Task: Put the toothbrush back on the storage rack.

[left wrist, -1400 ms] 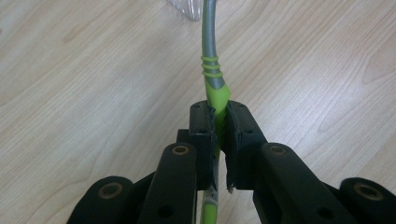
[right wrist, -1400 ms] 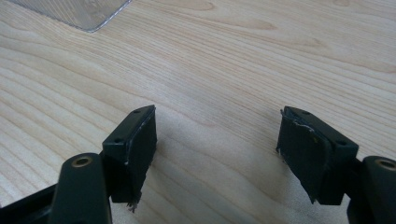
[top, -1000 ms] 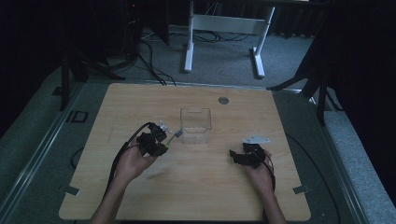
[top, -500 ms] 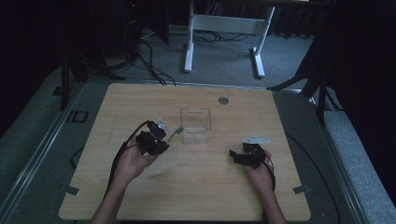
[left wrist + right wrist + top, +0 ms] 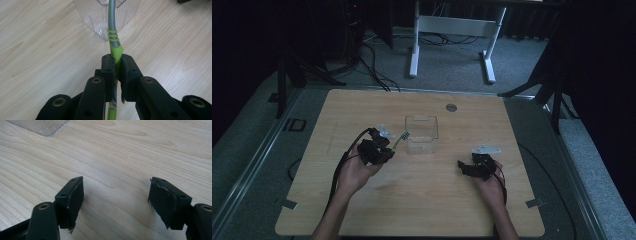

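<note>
My left gripper (image 5: 388, 150) (image 5: 117, 63) is shut on the green handle of a utensil (image 5: 399, 141) (image 5: 115, 47). The utensil's grey metal stem runs up toward the clear plastic container (image 5: 422, 134) (image 5: 100, 17) just ahead, and its head lies at the container's left wall. Whether the head touches the wall I cannot tell. My right gripper (image 5: 463, 167) (image 5: 116, 192) rests low over the wooden table (image 5: 377, 210), to the right of the container, jaws wide open with bare wood between them. A corner of the container (image 5: 42, 126) shows at the top left of the right gripper view.
A small round metal disc (image 5: 451, 107) is set in the tabletop behind the container. Grey carpet surrounds the table, and white desk legs (image 5: 414, 45) stand on it beyond the far edge. Cables trail from both grippers toward the front edge.
</note>
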`<state>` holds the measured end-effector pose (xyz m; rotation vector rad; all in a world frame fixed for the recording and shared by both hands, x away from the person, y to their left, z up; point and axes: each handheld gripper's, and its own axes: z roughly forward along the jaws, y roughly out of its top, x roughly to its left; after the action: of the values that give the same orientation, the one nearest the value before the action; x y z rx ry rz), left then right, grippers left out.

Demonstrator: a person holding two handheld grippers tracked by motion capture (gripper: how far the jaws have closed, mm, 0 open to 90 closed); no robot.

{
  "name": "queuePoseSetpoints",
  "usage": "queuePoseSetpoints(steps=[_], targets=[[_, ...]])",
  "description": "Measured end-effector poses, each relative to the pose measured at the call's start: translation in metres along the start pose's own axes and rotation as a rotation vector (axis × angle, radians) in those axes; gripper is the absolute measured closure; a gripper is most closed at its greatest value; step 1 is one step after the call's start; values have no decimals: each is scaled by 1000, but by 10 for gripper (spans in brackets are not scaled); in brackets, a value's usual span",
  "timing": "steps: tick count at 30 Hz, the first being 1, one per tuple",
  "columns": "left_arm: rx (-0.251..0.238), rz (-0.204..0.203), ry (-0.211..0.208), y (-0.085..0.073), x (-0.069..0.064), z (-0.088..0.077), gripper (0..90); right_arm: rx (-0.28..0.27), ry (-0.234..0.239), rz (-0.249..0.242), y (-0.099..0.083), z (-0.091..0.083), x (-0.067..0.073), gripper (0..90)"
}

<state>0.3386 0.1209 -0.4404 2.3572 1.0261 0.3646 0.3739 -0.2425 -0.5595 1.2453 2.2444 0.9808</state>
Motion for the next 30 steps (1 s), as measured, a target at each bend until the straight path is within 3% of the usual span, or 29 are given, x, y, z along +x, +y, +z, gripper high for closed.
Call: queuePoseSetpoints(steps=[30], targets=[[-106, -18, 11, 5, -2, -5, 821, -1, -1, -3, 0, 0, 0, 282]])
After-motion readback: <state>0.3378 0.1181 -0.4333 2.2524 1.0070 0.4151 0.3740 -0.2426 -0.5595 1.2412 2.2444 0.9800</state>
